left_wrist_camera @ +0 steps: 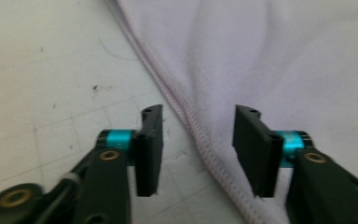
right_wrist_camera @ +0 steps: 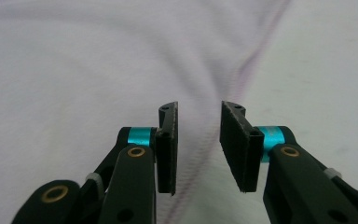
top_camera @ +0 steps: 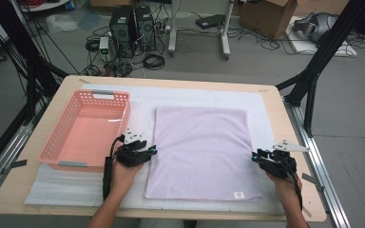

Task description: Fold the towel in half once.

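A pale lilac towel [top_camera: 202, 149] lies flat on the white mat, with a small label near its front right corner. My left gripper [top_camera: 152, 151] rests at the towel's left edge, open, and the stitched hem [left_wrist_camera: 200, 135] runs between its two pads without being pinched. At the towel's right edge my right gripper [top_camera: 255, 156] is open too. The hem [right_wrist_camera: 205, 149] passes through the narrower gap between its pads. Each gripper [left_wrist_camera: 198, 149] [right_wrist_camera: 198, 144] sits low over the mat.
A pink plastic basket [top_camera: 57, 154] stands empty to the left of the towel, close behind my left hand. A white mat [top_camera: 266, 102] covers the wooden table. Black frame legs, computers and cables stand on the floor beyond the table's far edge.
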`<state>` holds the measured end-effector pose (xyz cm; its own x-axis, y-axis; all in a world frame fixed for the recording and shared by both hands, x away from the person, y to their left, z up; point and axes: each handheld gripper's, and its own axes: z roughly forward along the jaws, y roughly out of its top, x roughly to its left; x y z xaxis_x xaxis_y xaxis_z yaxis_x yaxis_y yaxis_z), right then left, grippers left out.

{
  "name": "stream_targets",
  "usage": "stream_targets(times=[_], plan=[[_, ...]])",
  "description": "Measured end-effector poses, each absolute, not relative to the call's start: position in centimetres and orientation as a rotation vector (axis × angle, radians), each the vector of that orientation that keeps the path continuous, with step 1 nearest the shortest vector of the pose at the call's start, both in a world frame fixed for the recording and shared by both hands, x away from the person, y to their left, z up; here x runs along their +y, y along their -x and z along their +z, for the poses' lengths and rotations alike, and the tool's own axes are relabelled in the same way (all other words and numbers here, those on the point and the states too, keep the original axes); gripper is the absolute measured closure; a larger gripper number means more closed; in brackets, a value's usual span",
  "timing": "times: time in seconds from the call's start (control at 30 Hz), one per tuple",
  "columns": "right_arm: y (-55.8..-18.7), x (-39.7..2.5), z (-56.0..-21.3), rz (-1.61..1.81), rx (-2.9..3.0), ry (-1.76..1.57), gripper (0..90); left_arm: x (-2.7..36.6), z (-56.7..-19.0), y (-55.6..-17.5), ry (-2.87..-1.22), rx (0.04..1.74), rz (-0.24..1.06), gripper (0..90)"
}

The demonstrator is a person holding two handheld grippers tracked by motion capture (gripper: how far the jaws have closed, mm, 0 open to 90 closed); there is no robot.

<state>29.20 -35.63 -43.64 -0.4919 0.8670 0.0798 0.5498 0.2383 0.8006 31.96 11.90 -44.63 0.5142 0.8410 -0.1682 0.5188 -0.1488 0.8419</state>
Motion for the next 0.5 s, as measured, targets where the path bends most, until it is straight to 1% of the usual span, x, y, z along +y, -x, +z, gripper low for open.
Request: stream_targets(times=[0.07, 0.13, 0.2, 0.27, 0.37, 0.4, 0.43, 0.5], plan=[[-29.3, -35.1, -44.0, 1.135, 2.182, -1.282, 69.7, 11.9, -44.4, -31.8, -1.791, 1.094, 0.419, 45.3], [-29.4, -34.5, -44.5, 0.995, 2.234, -1.256, 73.8, 11.9, -44.3, -31.8, -1.755, 1.066, 0.396, 41.9], [-29.3, -34.6, -44.1, 0.941, 2.218, -1.279, 77.0, 11.9, -44.2, -31.7, -1.741, 1.045, 0.381, 37.8], [-29.2, -34.9, -43.9, 0.873, 2.213, -1.292, 75.7, 11.8, -44.2, -31.7, -1.735, 1.023, 0.363, 36.0], [-28.9, -35.9, -43.7, 1.026, 2.177, -1.326, 67.4, 11.7, -44.1, -31.7, -1.729, 1.005, 0.373, 30.5], [-28.9, -36.1, -43.6, 1.051, 2.162, -1.327, 62.2, 11.7, -44.0, -31.7, -1.719, 1.005, 0.366, 26.0], [-28.9, -36.2, -43.4, 1.074, 2.140, -1.337, 57.6, 11.7, -43.9, -31.7, -1.726, 0.968, 0.347, 24.5], [-28.7, -36.3, -43.0, 1.092, 2.114, -1.320, 49.1, 11.7, -43.8, -31.5, -1.725, 0.948, 0.346, 22.0]])
